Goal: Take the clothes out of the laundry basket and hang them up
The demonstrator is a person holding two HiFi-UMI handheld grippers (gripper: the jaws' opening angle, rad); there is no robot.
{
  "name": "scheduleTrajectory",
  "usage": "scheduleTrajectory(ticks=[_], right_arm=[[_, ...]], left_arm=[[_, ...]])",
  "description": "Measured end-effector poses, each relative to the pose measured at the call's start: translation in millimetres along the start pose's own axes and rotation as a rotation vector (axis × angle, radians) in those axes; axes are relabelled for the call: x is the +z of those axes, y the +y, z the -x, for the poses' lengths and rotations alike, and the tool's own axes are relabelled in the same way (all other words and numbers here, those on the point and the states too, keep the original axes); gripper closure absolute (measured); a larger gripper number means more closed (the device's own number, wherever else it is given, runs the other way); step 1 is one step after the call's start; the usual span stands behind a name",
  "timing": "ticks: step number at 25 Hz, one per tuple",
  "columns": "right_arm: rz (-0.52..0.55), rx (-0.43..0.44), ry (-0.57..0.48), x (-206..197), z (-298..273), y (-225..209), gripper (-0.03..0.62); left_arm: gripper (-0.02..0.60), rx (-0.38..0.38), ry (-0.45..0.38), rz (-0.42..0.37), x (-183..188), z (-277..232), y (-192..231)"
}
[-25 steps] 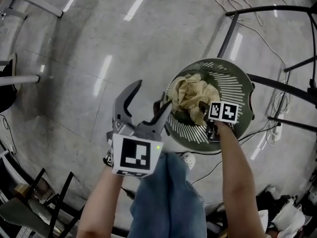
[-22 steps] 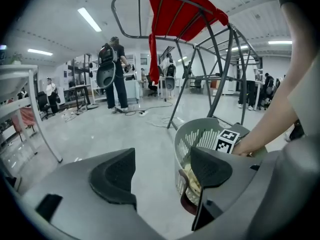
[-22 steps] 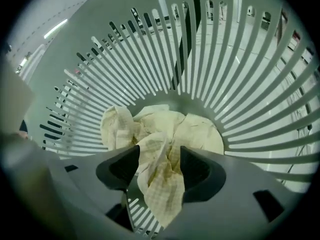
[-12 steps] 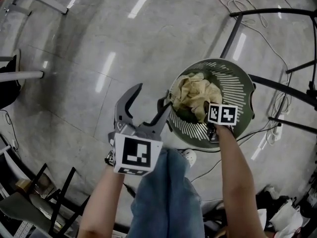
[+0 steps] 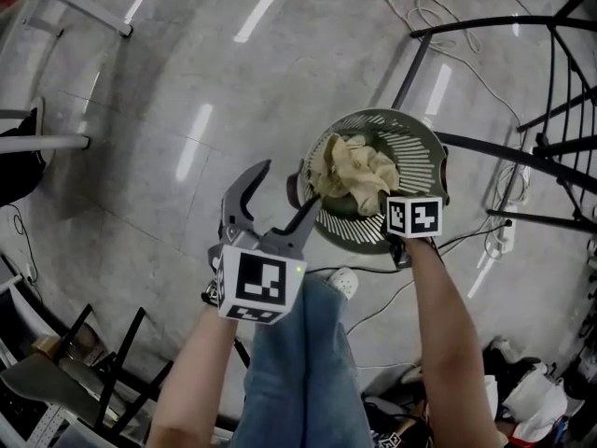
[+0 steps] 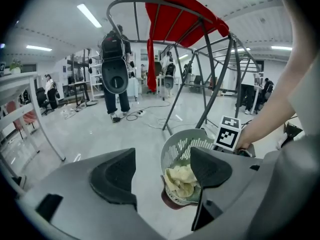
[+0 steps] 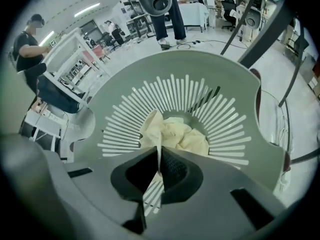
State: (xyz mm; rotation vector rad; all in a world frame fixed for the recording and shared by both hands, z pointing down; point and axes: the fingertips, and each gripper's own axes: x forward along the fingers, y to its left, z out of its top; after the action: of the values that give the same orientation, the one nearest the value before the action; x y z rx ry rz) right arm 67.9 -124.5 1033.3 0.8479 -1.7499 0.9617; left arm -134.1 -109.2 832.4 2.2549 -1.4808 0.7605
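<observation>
Our left tool (image 5: 289, 183) is held out in front of us, angled downward, its marker cube (image 5: 261, 283) facing up toward our head. Its two curved jaws stand well apart and the pads press on nothing. Our left forearm (image 5: 201, 362) runs bare and nearly straight up to it from the lower edge of the head view.

Our right tool (image 7: 159, 170) points steeply down, its own cube (image 5: 413, 216) on top hiding most of it from above. Its jaws are closed together, pinching a thin fold of pale cloth (image 7: 175, 134) between the pads. Our right forearm (image 5: 448, 334) reaches forward, extended further than the left.
</observation>
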Motion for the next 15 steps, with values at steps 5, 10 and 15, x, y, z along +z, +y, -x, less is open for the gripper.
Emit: scheduleTrajectory(ticks=[5,10,15], right_arm=[[0.094,0.001,0.0,2,39,6,0.591],[0.164,-0.014,-0.008,5,76,8,0.591],[0.167,-0.027,-0.034,13,114,12,0.591]], left_arm=[[0.243,-0.012,0.019,-0.004,9,11,-13],[0.243,-0.033,0.031,-0.029,18,22,-25],[0.245,-0.05,0.042,-0.041,26,33,-33]])
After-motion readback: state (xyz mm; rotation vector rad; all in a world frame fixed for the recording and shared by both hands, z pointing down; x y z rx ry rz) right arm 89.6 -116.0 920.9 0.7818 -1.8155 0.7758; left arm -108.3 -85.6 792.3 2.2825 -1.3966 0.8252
